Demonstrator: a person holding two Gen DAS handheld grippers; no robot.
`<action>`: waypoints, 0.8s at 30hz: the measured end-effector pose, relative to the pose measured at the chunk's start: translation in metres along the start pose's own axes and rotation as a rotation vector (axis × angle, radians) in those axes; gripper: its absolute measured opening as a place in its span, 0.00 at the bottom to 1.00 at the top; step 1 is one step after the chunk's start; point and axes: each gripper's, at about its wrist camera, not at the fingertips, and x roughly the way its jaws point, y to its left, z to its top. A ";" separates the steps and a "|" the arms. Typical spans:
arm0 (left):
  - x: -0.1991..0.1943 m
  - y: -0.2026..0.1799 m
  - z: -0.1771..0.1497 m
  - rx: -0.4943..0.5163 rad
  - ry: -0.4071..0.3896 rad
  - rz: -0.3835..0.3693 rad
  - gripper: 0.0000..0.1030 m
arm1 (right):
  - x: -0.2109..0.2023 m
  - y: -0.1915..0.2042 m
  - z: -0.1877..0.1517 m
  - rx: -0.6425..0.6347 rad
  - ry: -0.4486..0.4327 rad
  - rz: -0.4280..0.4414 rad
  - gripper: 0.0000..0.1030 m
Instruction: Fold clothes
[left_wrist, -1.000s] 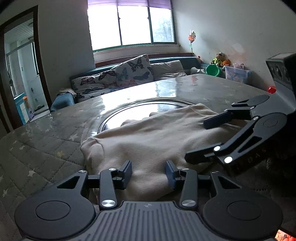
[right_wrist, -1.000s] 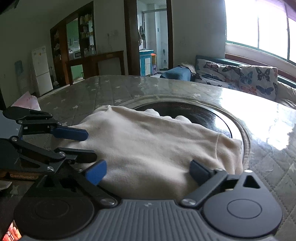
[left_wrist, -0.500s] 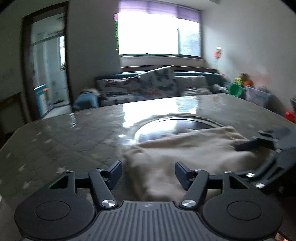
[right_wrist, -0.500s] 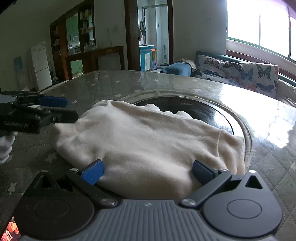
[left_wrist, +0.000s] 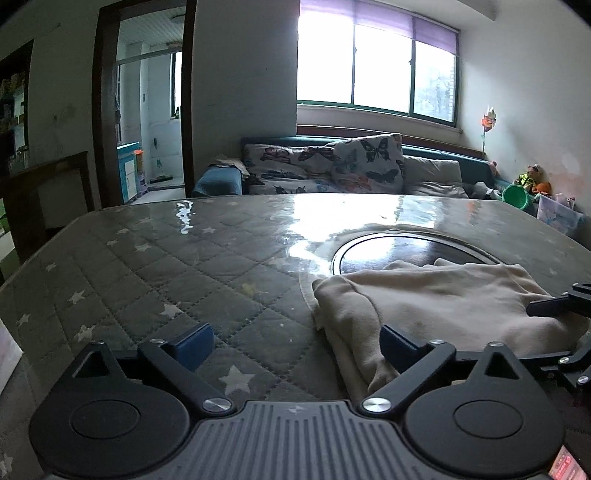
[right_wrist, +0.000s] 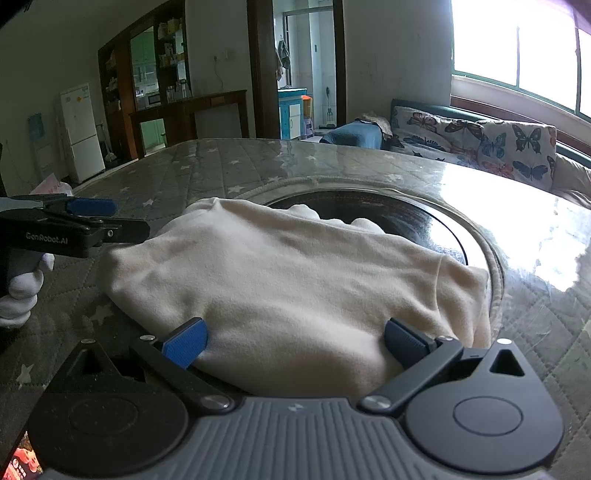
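left wrist view – both tongs gape; soft cream fleece garment rumpled on quilted star-print table.

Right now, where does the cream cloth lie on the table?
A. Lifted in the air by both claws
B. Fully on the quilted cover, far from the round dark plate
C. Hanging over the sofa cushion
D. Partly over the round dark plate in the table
D: the cream cloth rests flat, its far edge covering part of the round dark plate set in the table.
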 end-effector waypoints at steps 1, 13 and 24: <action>0.000 0.001 0.000 -0.009 0.000 -0.001 0.98 | 0.000 0.000 0.000 0.001 0.000 0.000 1.00; 0.004 0.021 0.001 -0.127 0.035 -0.011 1.00 | 0.000 -0.002 -0.001 0.006 0.000 0.004 1.00; 0.012 0.027 0.001 -0.173 0.090 0.014 1.00 | 0.000 -0.002 -0.001 0.010 0.001 0.005 1.00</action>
